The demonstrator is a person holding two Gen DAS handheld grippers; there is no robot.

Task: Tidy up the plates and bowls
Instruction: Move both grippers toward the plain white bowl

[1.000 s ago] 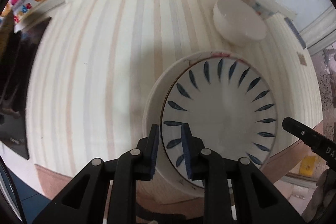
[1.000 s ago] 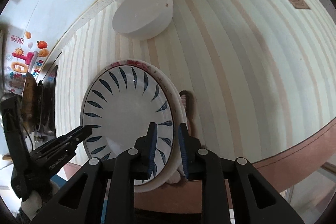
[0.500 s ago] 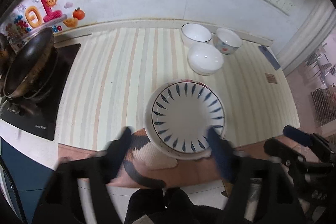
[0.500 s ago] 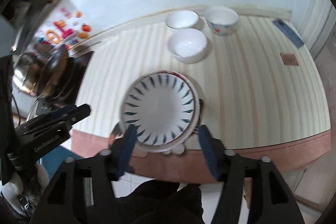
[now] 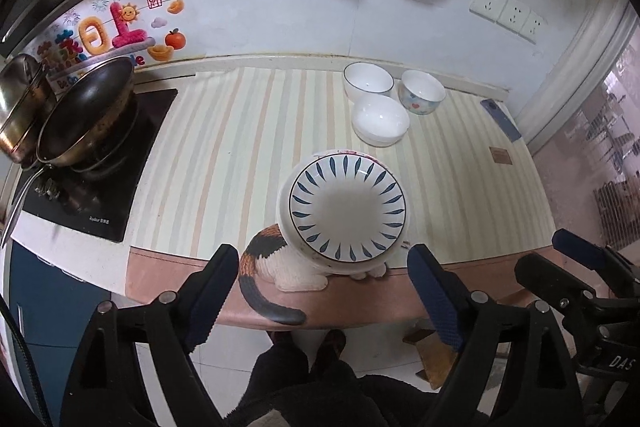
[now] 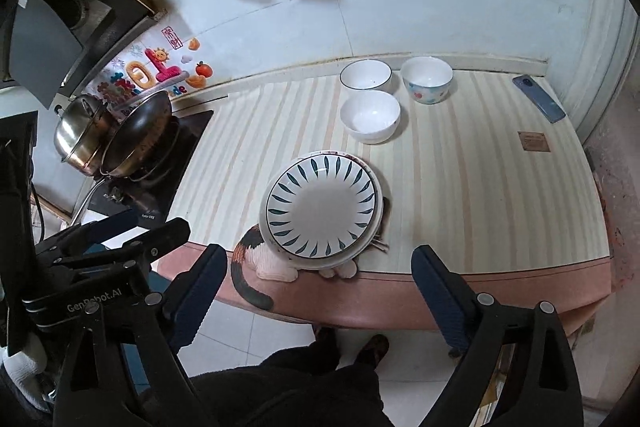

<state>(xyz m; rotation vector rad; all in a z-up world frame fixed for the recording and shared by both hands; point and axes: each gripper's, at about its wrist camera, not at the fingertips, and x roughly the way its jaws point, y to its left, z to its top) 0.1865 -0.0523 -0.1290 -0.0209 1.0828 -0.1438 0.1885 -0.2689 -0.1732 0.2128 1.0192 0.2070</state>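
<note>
Stacked plates [image 5: 347, 213] at counter [image 5: 224, 163] edge: rigid, glazed, slippery, breakable; grasp at rim. Left gripper [image 5: 322, 297] and right gripper [image 6: 320, 293]: fingers wide apart, empty

The left gripper [image 5: 320, 291] is held with its jaws spread wide and nothing gripped between them. The right gripper [image 6: 320, 291] is likewise held wide apart and unladen. Both are pointed forward and downward, side by side.

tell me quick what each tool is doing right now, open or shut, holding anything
Left tool: open, holding nothing, above the counter edge short of the stacked plates.
Right tool: open, holding nothing, also short of the plates.
</note>
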